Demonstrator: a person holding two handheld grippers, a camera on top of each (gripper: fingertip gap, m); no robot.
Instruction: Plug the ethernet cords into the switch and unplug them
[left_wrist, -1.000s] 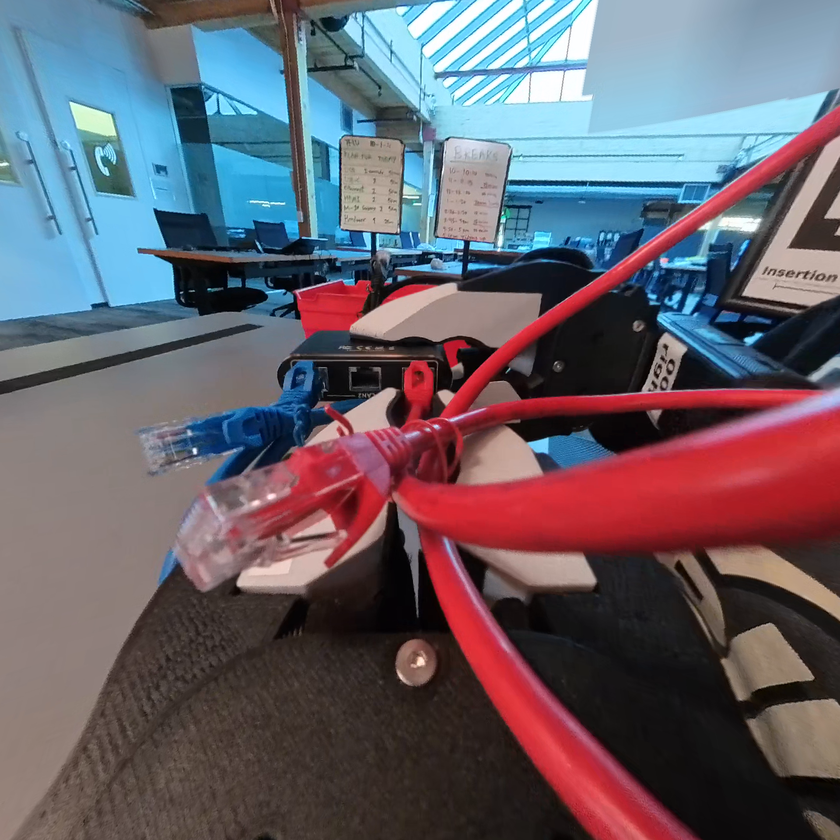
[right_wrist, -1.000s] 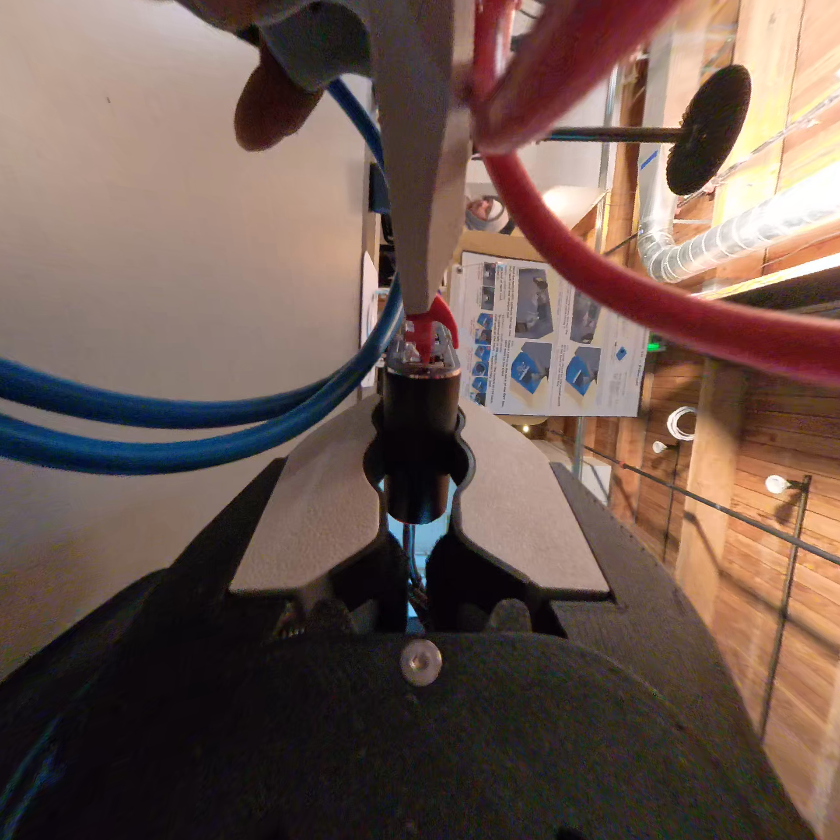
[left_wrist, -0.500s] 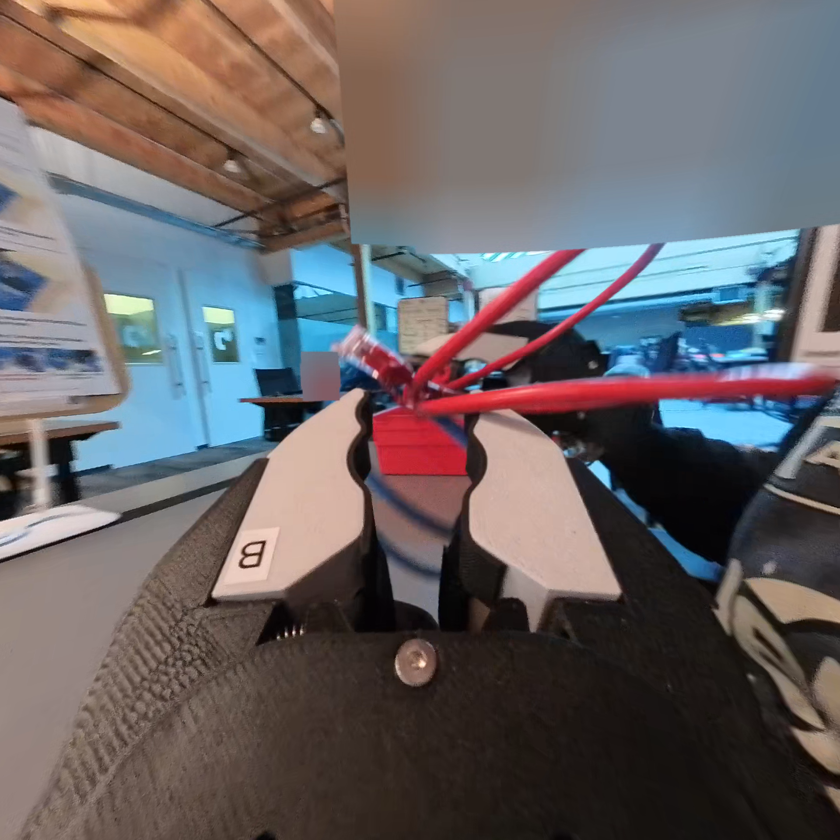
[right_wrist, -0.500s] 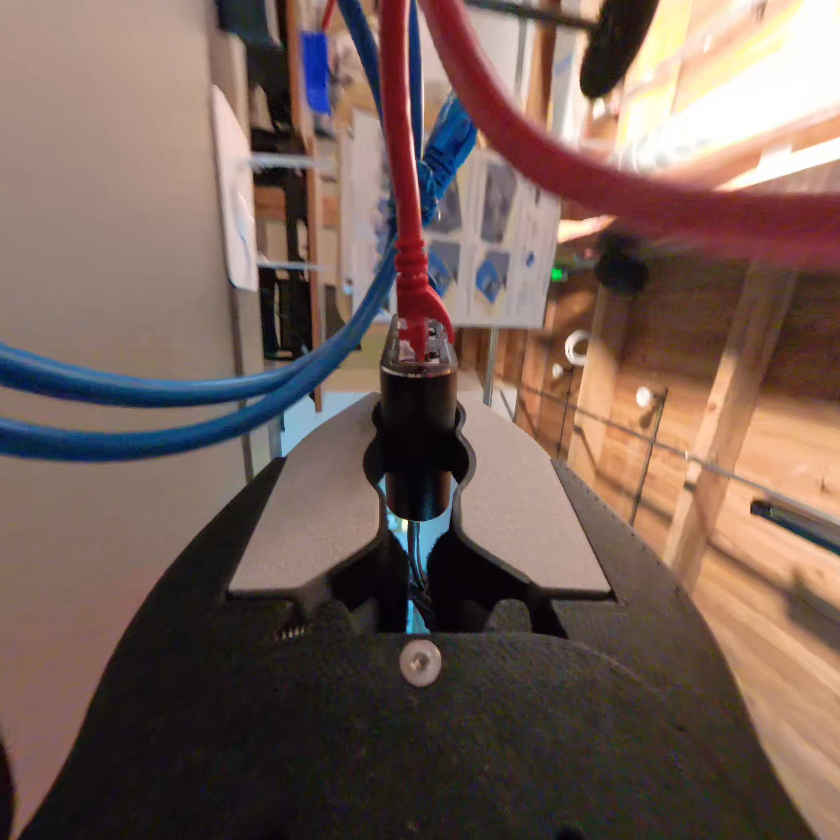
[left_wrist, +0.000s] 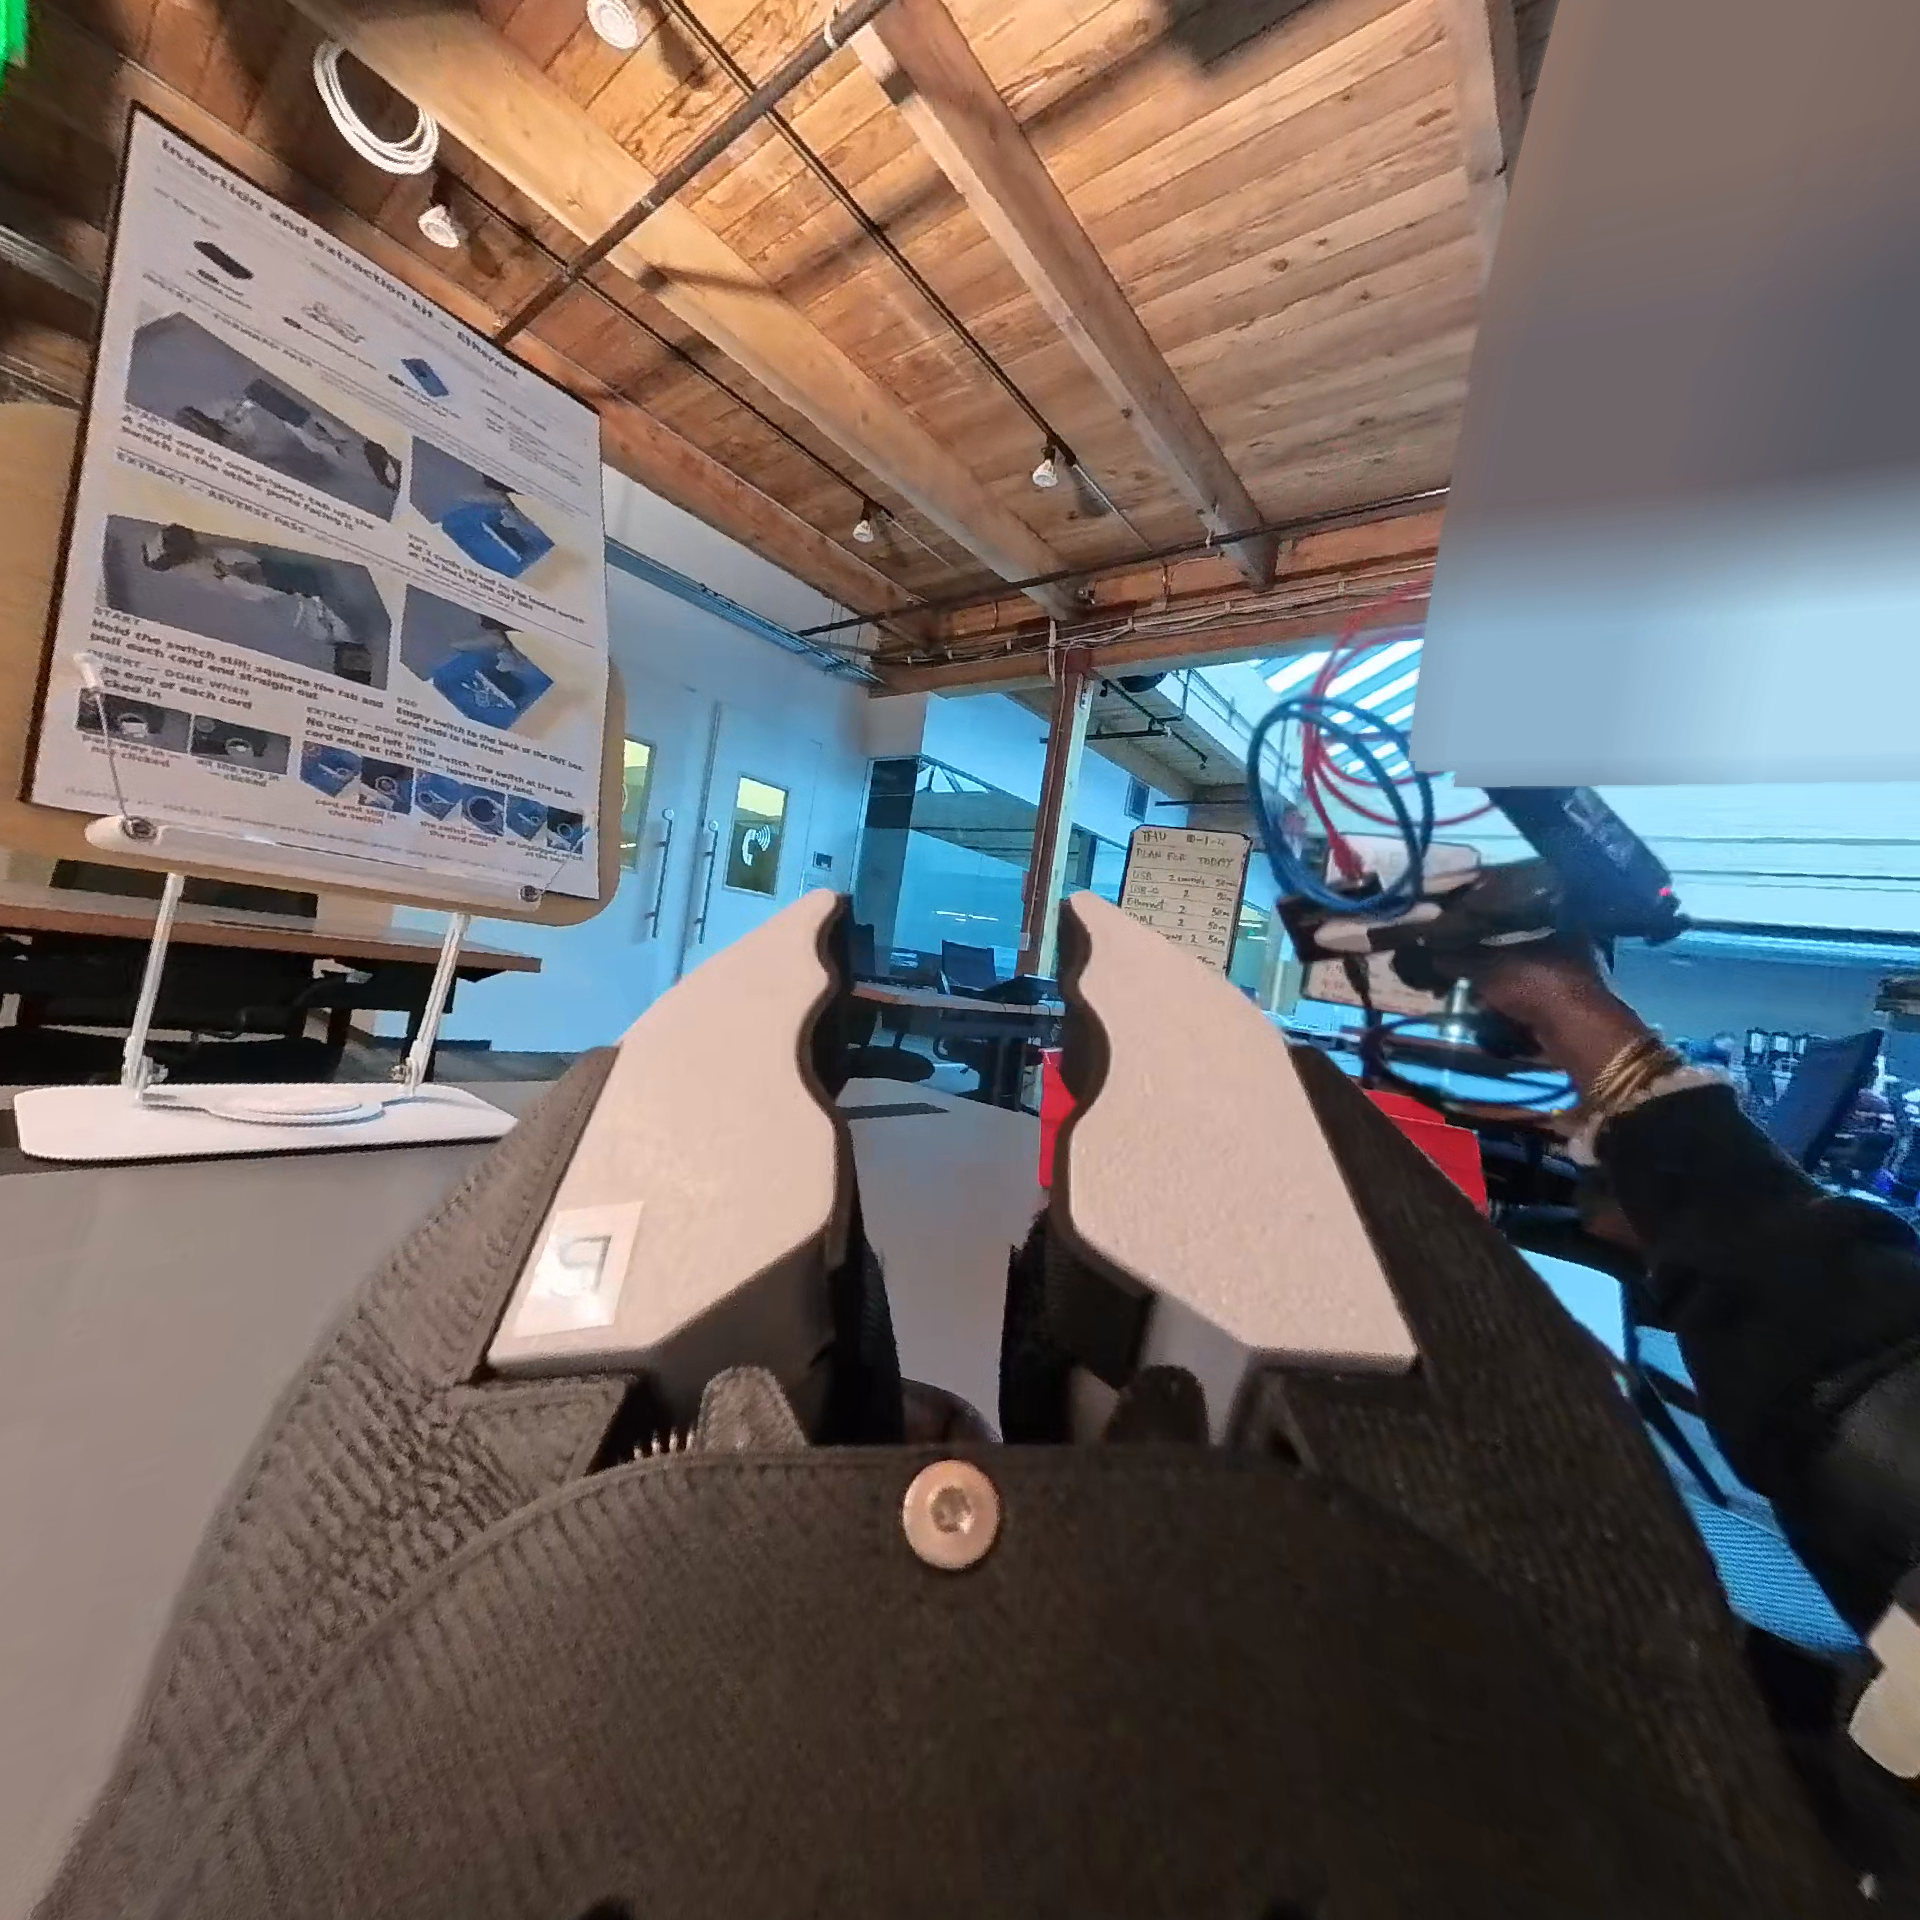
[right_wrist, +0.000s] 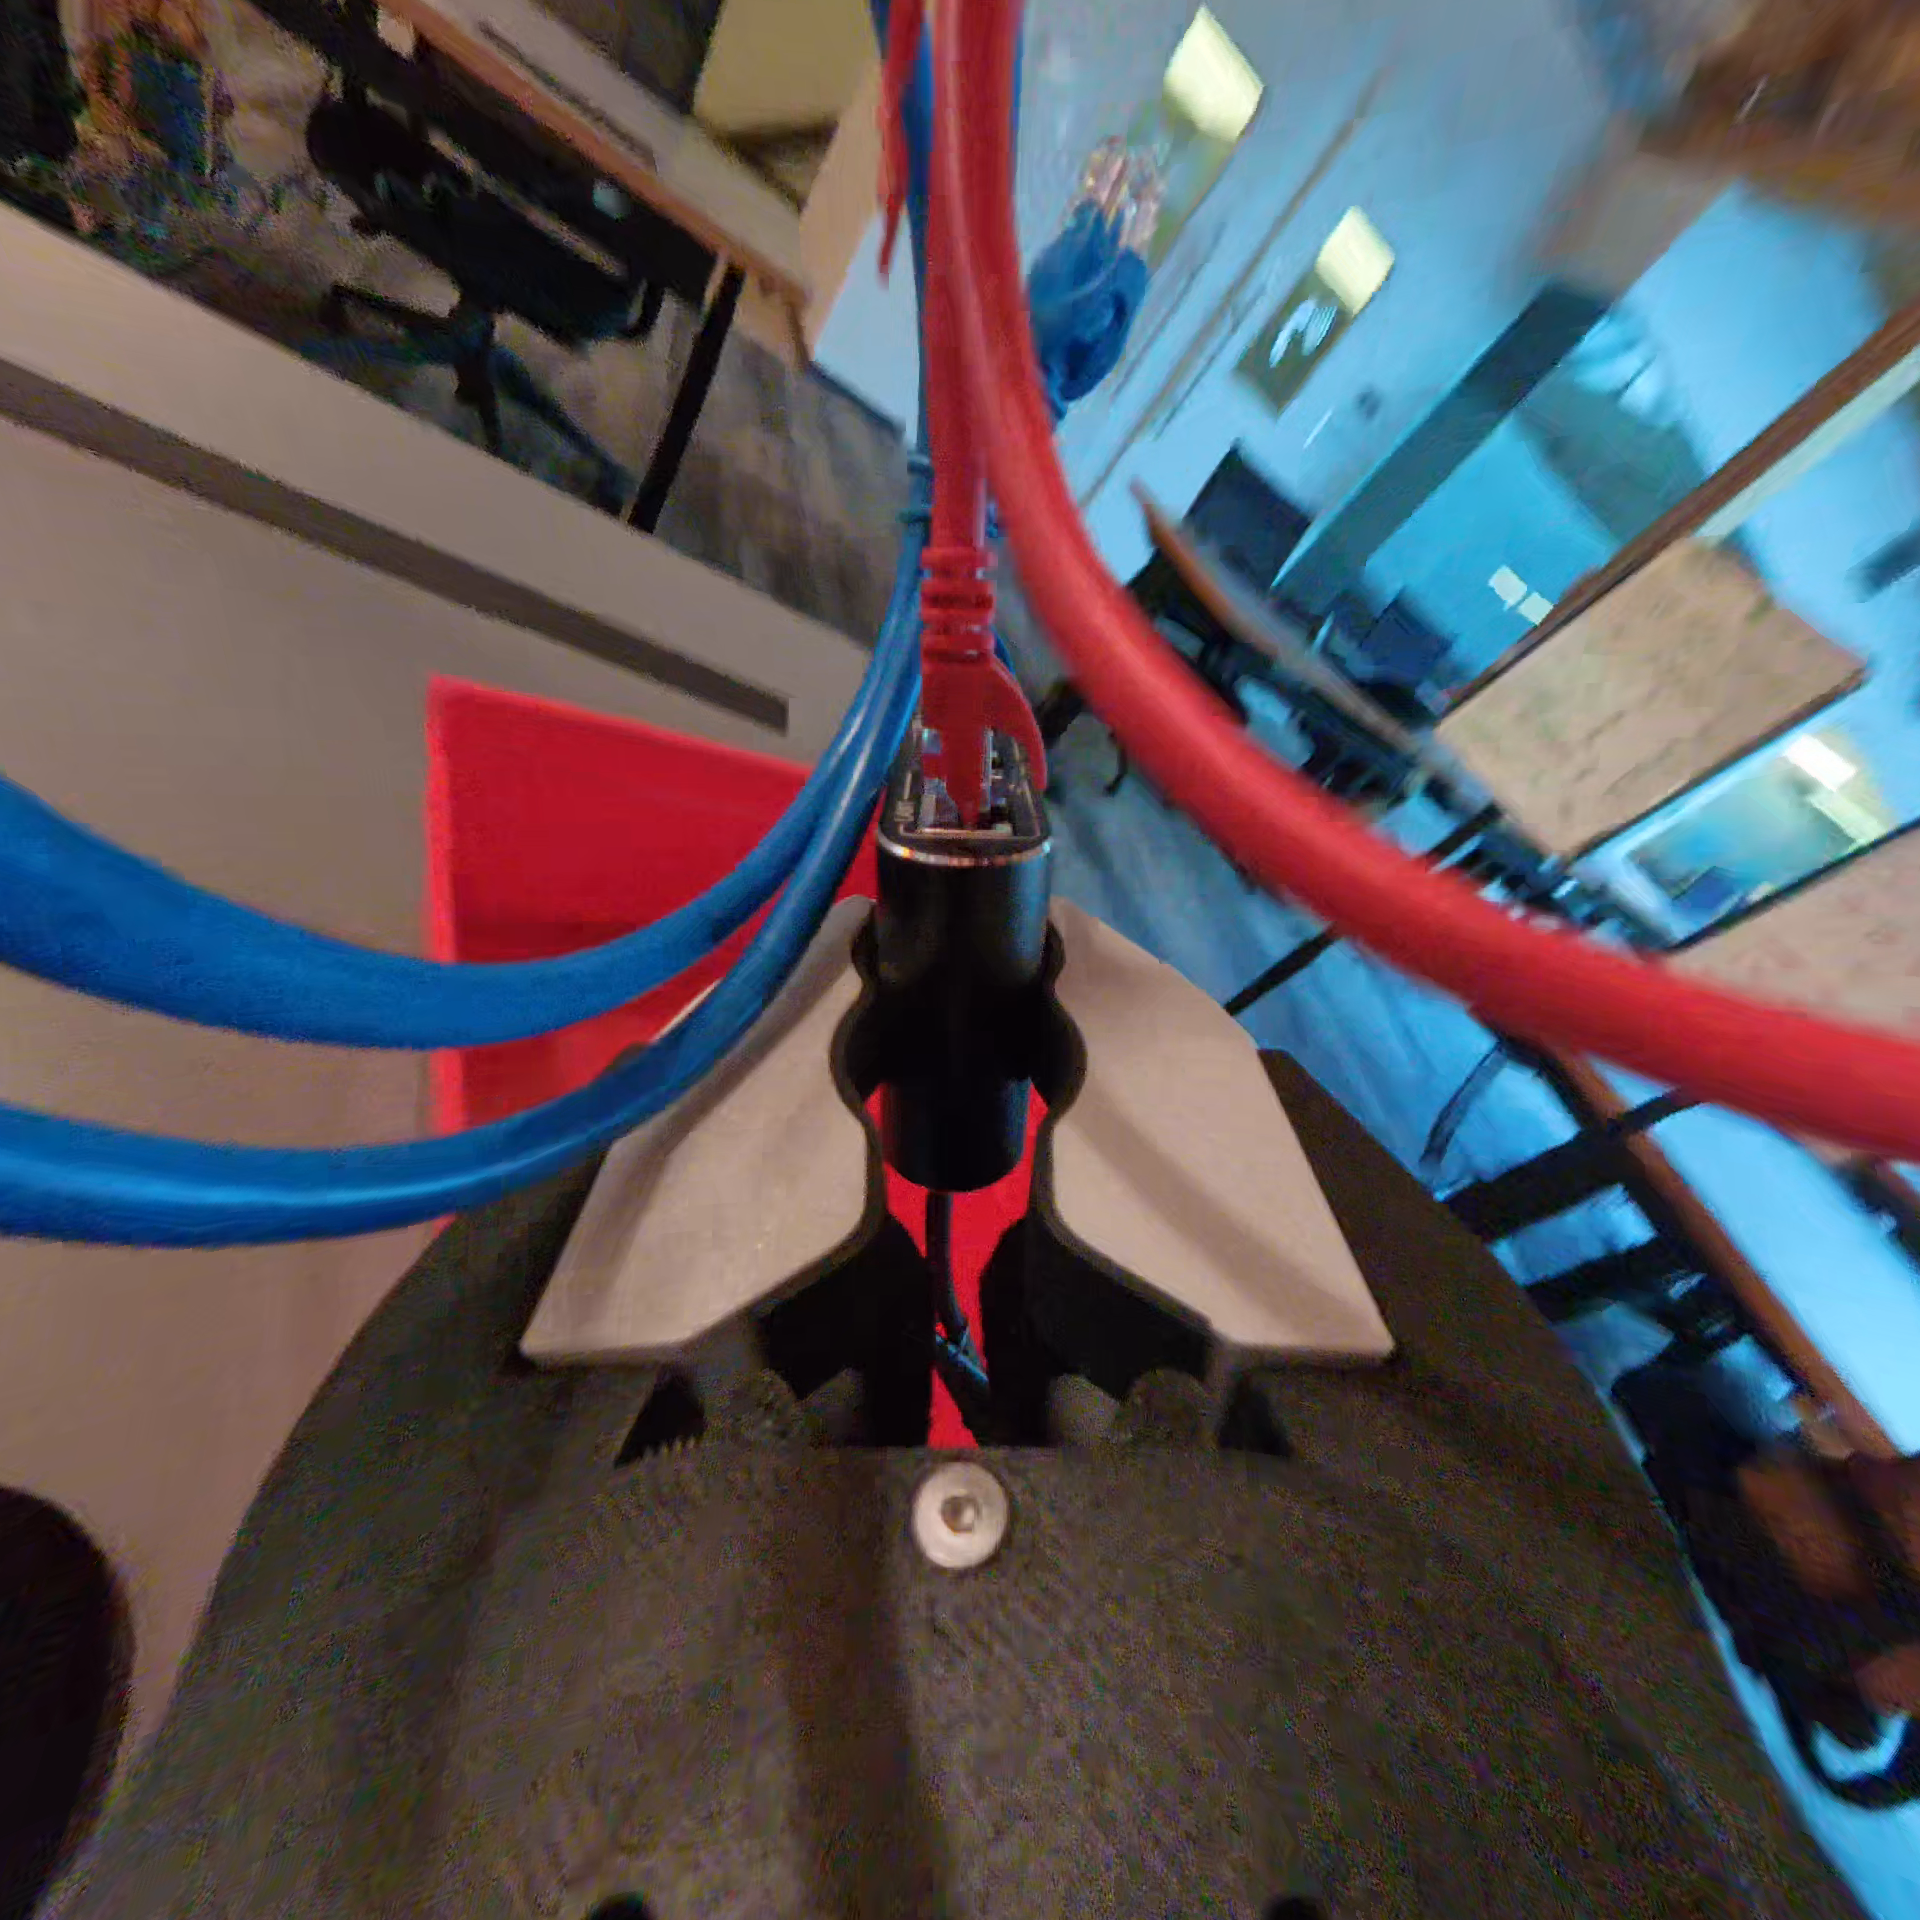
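now my left gripper (left_wrist: 951, 914) is wide and empty; my right gripper (right_wrist: 961, 935) holds the switch (right_wrist: 961, 997), so i keep it steady.

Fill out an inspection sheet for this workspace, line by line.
Surface: grey table, bare in front of the left hand-held gripper.
Job's things: black switch clamped in the right hand-held gripper, held up off the table.
Clutter: red bin beyond the switch; instruction poster on a white stand at the table's left.
Grippers: left hand-held gripper open, nothing between its fingers; right shut on the switch.
Cables: red cord plugged into the switch; blue cords loop off to the left.
Surroundings: wooden beam ceiling, desks and office chairs, whiteboard.
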